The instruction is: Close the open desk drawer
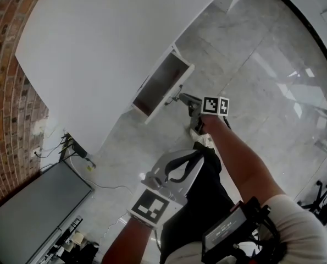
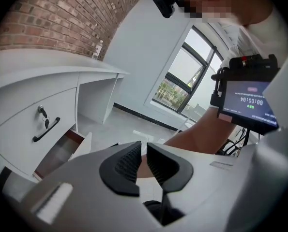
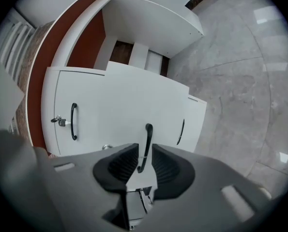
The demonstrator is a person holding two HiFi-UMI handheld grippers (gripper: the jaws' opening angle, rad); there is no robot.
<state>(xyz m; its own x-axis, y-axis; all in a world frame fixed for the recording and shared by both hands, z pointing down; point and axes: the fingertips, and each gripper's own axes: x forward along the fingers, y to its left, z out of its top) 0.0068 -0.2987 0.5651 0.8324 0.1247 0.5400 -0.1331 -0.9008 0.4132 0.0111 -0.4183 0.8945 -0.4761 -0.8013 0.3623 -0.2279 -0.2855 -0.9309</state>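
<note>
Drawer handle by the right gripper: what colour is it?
The handle is black, on a white drawer front; clearest in the right gripper view.

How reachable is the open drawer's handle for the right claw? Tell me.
Probably yes: the handle stands between the parted jaws of the right claw, with nothing blocking it.
</note>
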